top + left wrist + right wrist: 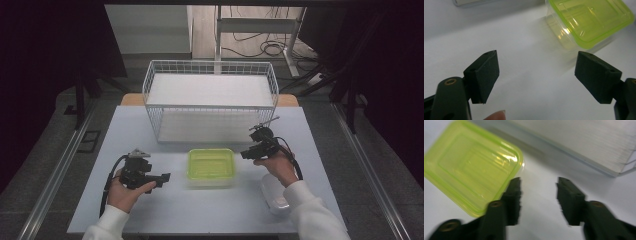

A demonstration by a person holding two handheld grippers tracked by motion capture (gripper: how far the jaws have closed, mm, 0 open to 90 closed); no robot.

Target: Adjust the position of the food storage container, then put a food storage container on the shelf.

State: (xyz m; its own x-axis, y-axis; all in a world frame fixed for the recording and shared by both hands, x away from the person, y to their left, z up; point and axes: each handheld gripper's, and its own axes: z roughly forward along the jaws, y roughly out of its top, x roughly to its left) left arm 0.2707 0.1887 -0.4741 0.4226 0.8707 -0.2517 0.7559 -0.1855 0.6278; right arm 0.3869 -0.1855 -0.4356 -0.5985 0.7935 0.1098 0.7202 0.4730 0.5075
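Two claws flank one green-lidded container (211, 166) at the centre of the counter (165, 210): the left claw (161, 178) at its nine o'clock, spread wide and empty; the right claw (245, 154) at its three o'clock, spread partway, pinching nothing. The container looks light, thin, slick plastic; best gripped across the stiff lid rim.

Looks like a lab or test room set up for recording, not anyone's home. A plain grey table (150, 210) sits in a dark curtained-off bay with metal rails (55, 175) running along the floor on the left and right. At the far end there's a loose tangle of cables (260, 47) on the floor by a bare metal desk frame (260, 25).
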